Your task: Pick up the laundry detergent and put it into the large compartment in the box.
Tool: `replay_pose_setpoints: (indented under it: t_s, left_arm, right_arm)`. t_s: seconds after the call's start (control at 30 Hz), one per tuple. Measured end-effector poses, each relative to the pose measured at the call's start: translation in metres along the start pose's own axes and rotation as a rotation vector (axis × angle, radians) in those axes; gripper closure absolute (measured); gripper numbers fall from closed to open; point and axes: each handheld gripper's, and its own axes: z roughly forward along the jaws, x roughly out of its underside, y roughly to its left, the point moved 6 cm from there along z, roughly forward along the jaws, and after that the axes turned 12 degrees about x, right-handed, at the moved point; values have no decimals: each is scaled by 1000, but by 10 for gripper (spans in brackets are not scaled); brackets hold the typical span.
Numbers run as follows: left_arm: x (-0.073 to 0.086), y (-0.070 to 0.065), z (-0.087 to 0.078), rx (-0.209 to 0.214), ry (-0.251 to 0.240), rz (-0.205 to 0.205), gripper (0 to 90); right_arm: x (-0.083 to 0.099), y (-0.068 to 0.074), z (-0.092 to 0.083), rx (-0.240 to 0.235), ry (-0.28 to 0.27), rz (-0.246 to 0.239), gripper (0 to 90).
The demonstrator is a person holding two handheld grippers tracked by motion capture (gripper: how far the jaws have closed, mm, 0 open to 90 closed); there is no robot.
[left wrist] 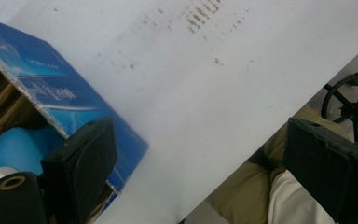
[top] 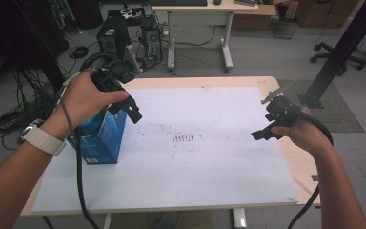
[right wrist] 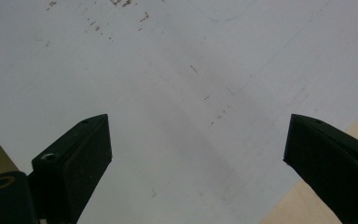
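Note:
A blue cardboard box (top: 101, 138) stands open-topped at the left of the white sheet (top: 195, 152). Inside it lies a light blue round object (left wrist: 16, 147), seen in the left gripper view beside the box's blue wall (left wrist: 70, 100). My left gripper (top: 126, 107) hovers just above the box's right rim, open, with nothing between its jaws (left wrist: 198, 163). My right gripper (top: 263, 133) hangs open over the right part of the sheet (right wrist: 196, 93), also holding nothing.
Brown smudges (top: 185, 138) mark the sheet's middle. The wooden table edge (top: 295, 162) shows along the right. Behind the table are a computer tower (top: 113, 36), tangled cables (top: 9, 119), a white desk (top: 200, 19) and a black post (top: 340, 47).

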Motion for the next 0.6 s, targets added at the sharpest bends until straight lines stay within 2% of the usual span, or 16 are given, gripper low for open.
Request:
replay_pose_setpoints:
  t_s: [0.6]
  left_arm:
    - [-5, -24, 14, 25, 16, 86, 109]
  right_arm:
    - [-1, 1, -1, -1, -4, -1, 76]
